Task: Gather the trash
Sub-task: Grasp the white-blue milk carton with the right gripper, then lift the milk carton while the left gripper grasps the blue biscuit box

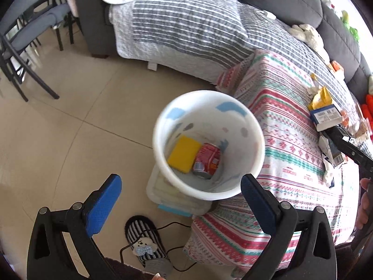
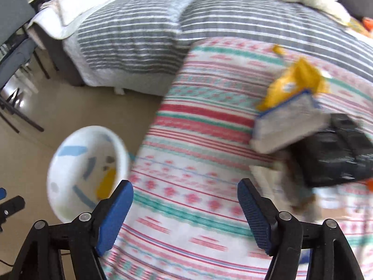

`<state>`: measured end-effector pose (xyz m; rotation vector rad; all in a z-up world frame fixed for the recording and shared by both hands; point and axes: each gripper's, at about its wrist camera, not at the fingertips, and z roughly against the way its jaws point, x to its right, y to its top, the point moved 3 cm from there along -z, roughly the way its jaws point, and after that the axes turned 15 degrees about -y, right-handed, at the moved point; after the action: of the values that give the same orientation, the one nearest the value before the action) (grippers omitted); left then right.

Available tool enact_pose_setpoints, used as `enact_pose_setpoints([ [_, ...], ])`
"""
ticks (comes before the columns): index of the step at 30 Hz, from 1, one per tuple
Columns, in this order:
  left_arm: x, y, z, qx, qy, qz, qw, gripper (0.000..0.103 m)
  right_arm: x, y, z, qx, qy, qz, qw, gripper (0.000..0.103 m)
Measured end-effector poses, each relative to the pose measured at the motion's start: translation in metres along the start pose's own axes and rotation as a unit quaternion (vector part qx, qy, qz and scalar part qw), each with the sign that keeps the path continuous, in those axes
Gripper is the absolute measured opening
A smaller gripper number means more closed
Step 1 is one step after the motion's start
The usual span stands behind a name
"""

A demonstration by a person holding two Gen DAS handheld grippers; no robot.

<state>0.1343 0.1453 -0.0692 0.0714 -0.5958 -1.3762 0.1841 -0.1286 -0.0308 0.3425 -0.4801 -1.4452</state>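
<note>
- Below the left hand-held gripper [image 1: 180, 186], one white bin [image 1: 163, 126] with pale blue and grey marks is seen, standing on the tiled floor [image 1: 70, 128] just beside the corner of a covered surface.
- Two things are counted at the bottom of the bin: one yellow block [image 1: 184, 154] and one red can [image 1: 207, 161], lying on its side and touching the block.
- The left hand-held gripper is held wide apart, with nothing between its two blue pads [image 1: 105, 206]; the bin's near rim is framed between them.
- The right hand-held gripper [image 2: 185, 210] is likewise spread wide and nothing is gripped; only the patterned cloth [image 2: 198, 163], striped in red, green and white, is seen between its fingers.
- Trash is left on that cloth: one yellow wrapper [image 1: 320, 99], one blue-edged white box [image 1: 326, 116] touching it, and a few torn white scraps [image 1: 328, 154] nearer the edge; their exact count cannot be told.
- In the right wrist view one black object [image 2: 335, 149] is seen overlapping the box; the picture is blurred, so what it is cannot be told.
- One striped slipper [image 1: 144, 242] with a small bow is seen on the floor beside the bin, with a black cable running by it.
- One grey striped blanket [image 1: 186, 28] is spread over a sofa behind the cloth.
</note>
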Motion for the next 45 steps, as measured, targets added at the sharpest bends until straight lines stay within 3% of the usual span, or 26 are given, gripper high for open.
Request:
enact_pose_setpoints([
  [8, 0.042, 0.003, -0.02, -0.016, -0.009, -0.024, 0.9995, 0.103, 0.096, -0.025, -0.01, -0.027, -0.039, -0.073, 0.996, 0.083],
  [14, 0.068, 0.004, -0.037, -0.034, -0.013, -0.045, 0.9983, 0.103, 0.127, -0.041, -0.036, -0.087, -0.046, -0.091, 0.991, 0.083],
  [21, 0.09, 0.007, -0.051, -0.044, -0.015, -0.06, 0.9971, 0.103, 0.155, -0.038, -0.041, -0.092, -0.045, -0.126, 0.987, 0.083],
  [28, 0.097, 0.005, -0.062, -0.06, -0.008, -0.076, 0.9953, 0.103, 0.154, -0.021, -0.037, -0.072, -0.036, -0.129, 0.988, 0.083],
  [32, 0.098, 0.007, -0.062, -0.058, -0.009, -0.073, 0.9956, 0.103, 0.142, -0.017, -0.05, -0.087, -0.02, -0.119, 0.989, 0.083],
  [33, 0.098, 0.007, -0.062, -0.057, -0.011, -0.071, 0.9958, 0.103, 0.139, -0.016, -0.054, -0.094, -0.017, -0.117, 0.989, 0.081],
  [36, 0.101, 0.007, -0.061, -0.055, -0.018, -0.067, 0.9961, 0.103, 0.132, -0.02, -0.067, -0.117, -0.021, -0.101, 0.988, 0.058],
  [45, 0.136, 0.003, -0.071, -0.067, -0.05, -0.082, 0.9932, 0.103, 0.15, -0.035, -0.027, -0.077, 0.009, -0.096, 0.992, 0.056],
])
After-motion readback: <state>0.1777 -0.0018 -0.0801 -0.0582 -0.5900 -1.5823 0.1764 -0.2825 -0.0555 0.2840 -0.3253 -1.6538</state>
